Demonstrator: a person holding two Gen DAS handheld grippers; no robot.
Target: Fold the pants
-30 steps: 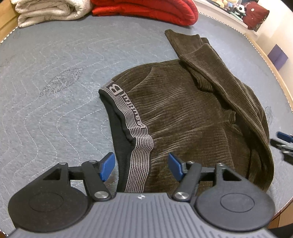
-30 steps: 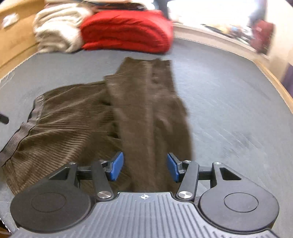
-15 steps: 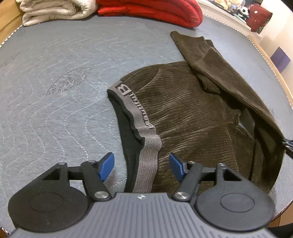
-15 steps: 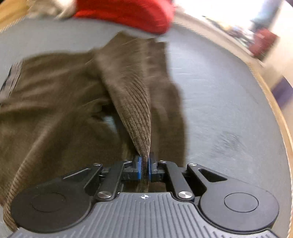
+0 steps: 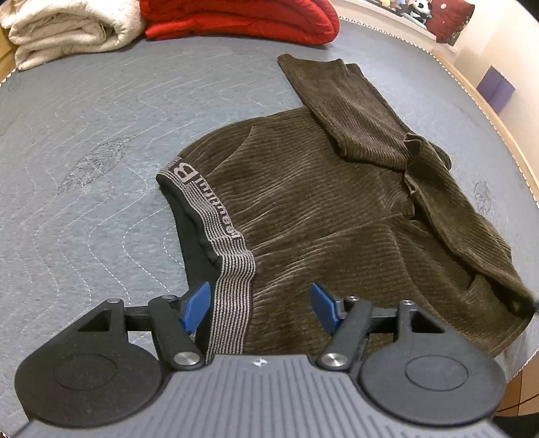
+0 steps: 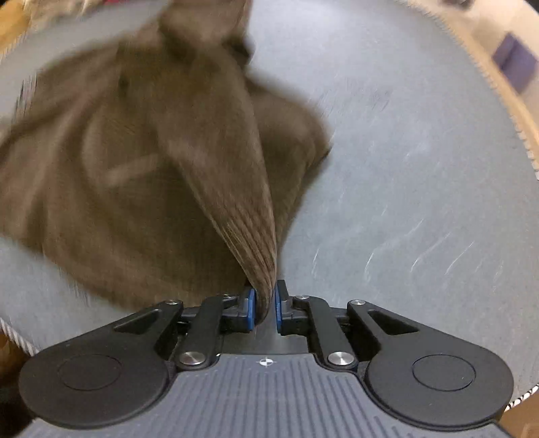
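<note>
Pants (image 5: 337, 215): brown corduroy, soft and limp, some weight to the cloth; they sag from any single pinch and drag rather than slide on the grey quilted tabletop (image 5: 84, 151). They lie crumpled on it, waistband (image 5: 215, 232) at their left edge, 1 leg running off toward the red blanket (image 5: 242, 17) behind the pants.

Best holds, as a judgement: the ribbed waistband (firm edge, won't stretch much) and a leg hem or crease.

Left tool (image 5: 261, 301): pads wide apart, holding nothing, poised over the near end of the waistband.

Right tool (image 6: 264, 305): pads drawn in on a raised ridge of cloth; a sliver of gap shows by the right pad, so the pinch is probably light.

Right view is motion-blurred; which part of the pants is pinched cannot be told. The pants' near edge is hidden behind the left tool's body.
</note>
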